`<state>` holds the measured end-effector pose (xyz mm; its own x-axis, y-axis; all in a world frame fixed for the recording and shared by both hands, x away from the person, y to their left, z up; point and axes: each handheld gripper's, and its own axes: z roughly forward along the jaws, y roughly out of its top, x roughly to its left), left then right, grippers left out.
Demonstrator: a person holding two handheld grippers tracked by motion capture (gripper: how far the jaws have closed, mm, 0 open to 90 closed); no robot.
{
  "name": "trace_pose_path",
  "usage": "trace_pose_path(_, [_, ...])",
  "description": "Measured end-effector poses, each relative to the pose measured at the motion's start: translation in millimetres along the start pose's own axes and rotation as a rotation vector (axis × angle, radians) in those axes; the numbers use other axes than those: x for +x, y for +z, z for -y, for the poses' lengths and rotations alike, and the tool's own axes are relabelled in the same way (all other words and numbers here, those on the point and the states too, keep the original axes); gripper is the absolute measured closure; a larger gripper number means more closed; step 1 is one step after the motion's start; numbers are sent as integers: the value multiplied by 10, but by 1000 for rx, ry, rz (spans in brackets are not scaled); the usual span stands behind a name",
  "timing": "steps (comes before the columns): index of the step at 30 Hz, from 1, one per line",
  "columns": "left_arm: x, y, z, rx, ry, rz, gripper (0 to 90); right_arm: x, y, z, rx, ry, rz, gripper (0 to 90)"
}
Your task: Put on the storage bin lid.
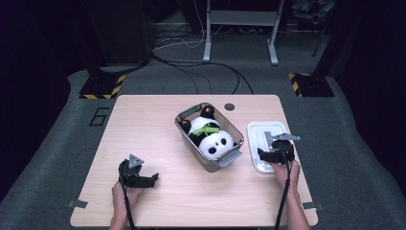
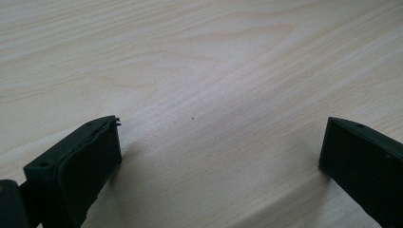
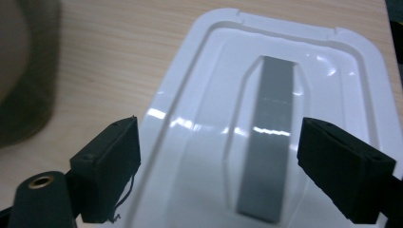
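Observation:
A clear plastic box [image 1: 229, 158] with grey latches stands at the middle of the wooden table [image 1: 143, 124], and a black-and-white panda plush [image 1: 210, 136] with a green scarf lies in it. To its right lies a white lid [image 1: 261, 132] with a grey handle strip [image 3: 271, 142]. My right gripper [image 1: 270, 151] hovers over the near end of this lid [image 3: 199, 118]; its jaws stand apart on either side of the strip, gripping nothing [image 3: 218, 156]. My left gripper [image 1: 151, 181] rests low at the table's front left, open over bare wood [image 2: 221, 142].
The box's blurred wall [image 3: 23, 71] lies left of the lid in the right gripper view. A dark round grommet [image 1: 230, 106] marks the table's far edge. Beyond the table are cables, stand legs [image 1: 208, 48] and striped base plates [image 1: 100, 88] on grey carpet.

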<state>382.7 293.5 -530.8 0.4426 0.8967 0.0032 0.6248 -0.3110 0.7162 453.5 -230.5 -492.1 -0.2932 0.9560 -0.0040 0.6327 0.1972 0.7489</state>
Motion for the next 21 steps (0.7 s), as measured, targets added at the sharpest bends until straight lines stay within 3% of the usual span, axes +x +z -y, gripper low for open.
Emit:
trace_pose_path(3, [-1,0,1,0,-1,-1,0,-104,105,-47,11,45,14,289])
trace_pose_path(9, [-1,0,0,0,0,0,0,-216,236,-100,33,77,27,484])
trace_pose_path(12, [-5,2,1,-4,-6,-1,0,-222,290,-95,63,93,44,520])
trace_pose_path(21, [-4,-3,-1,2,-4,3,0,-247,325,-100,61,93,57,646])
